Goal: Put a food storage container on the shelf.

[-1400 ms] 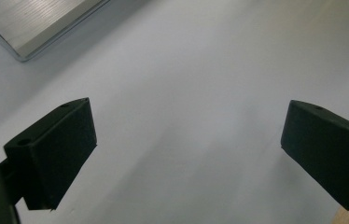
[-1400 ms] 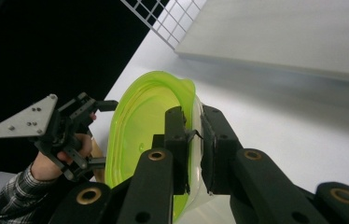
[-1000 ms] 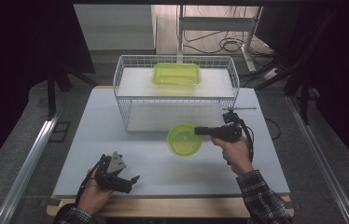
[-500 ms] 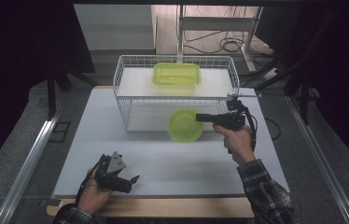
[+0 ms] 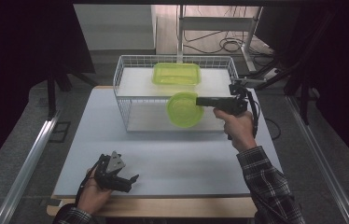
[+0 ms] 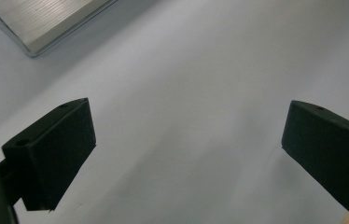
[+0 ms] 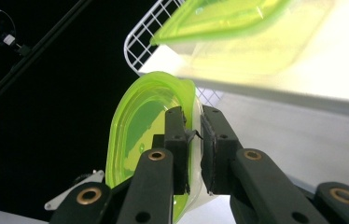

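A round green plastic container (image 5: 184, 109) hangs in the air in front of the white wire basket (image 5: 127, 77), held by its rim. My right gripper (image 5: 199, 101) is shut on that rim; in the right gripper view the round container (image 7: 137, 140) stands on edge with its rim pinched between the fingertips (image 7: 175, 135). A rectangular green container (image 5: 176, 73) sits on the basket's upper shelf, and the rectangular container (image 7: 238, 32) looms just above the jaws. My left gripper (image 5: 127, 179) rests near the table's front left edge, open, with bare tabletop between its pads (image 6: 51, 156).
The white table (image 5: 93, 140) has bare surface between the basket and the front edge. A metal rail (image 5: 28, 163) runs along the floor at left. Cables (image 5: 231, 44) and a stand lie behind the basket. A metal block (image 6: 37, 23) shows at the upper left of the left gripper view.
My right gripper has carried the round container up and away from me, toward the basket front. The left gripper has stayed put.
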`<state>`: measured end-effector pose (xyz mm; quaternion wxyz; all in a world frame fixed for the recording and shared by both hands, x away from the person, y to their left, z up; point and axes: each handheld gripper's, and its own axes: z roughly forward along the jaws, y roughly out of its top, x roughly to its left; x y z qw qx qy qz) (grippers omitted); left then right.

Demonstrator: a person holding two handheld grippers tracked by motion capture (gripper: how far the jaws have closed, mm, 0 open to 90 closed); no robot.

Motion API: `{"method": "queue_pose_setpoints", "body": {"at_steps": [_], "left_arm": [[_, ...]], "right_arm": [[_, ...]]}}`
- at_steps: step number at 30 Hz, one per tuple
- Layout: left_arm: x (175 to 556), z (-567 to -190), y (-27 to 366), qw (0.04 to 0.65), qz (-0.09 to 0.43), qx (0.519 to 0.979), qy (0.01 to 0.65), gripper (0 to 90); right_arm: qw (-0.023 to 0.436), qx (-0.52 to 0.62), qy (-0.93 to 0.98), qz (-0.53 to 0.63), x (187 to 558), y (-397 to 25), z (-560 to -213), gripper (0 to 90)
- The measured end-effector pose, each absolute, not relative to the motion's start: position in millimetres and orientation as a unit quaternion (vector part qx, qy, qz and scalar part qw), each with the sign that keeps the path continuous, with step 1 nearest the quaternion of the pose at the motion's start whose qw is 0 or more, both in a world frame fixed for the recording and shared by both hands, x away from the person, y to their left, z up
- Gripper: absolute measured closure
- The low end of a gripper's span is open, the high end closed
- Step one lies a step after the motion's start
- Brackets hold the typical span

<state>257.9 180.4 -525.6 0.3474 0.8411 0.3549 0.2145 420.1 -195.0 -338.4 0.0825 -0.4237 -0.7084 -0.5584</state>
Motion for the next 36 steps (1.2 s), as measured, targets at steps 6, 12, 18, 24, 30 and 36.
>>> {"method": "queue_pose_setpoints", "body": {"at_steps": [6,12,18,24,30,36], "left_arm": [[258.1,-525.3,181.1,0.345,0.218,0.840,0.358,1.9],[258.5,-525.3,182.0,0.350,0.214,0.837,0.362,1.8],[258.4,-525.3,181.9,0.349,0.213,0.838,0.362,1.8],[258.4,-525.0,182.6,0.350,0.212,0.837,0.362,1.9],[258.5,-525.1,182.5,0.350,0.212,0.838,0.361,1.9],[258.5,-525.3,182.4,0.351,0.211,0.838,0.361,1.9]], "right_arm": [[0.073,-0.419,-0.706,-0.566,425.8,-190.3,-320.8,81.5],[0.065,-0.423,-0.699,-0.574,434.2,-185.8,-305.6,81.5],[0.053,-0.426,-0.691,-0.581,443.6,-180.1,-291.2,81.5],[0.044,-0.432,-0.690,-0.580,451.1,-173.6,-281.9,81.6],[0.037,-0.439,-0.679,-0.587,458.9,-171.4,-273.8,81.6],[0.019,-0.449,-0.674,-0.586,469.2,-162.7,-263.3,81.5]]}}
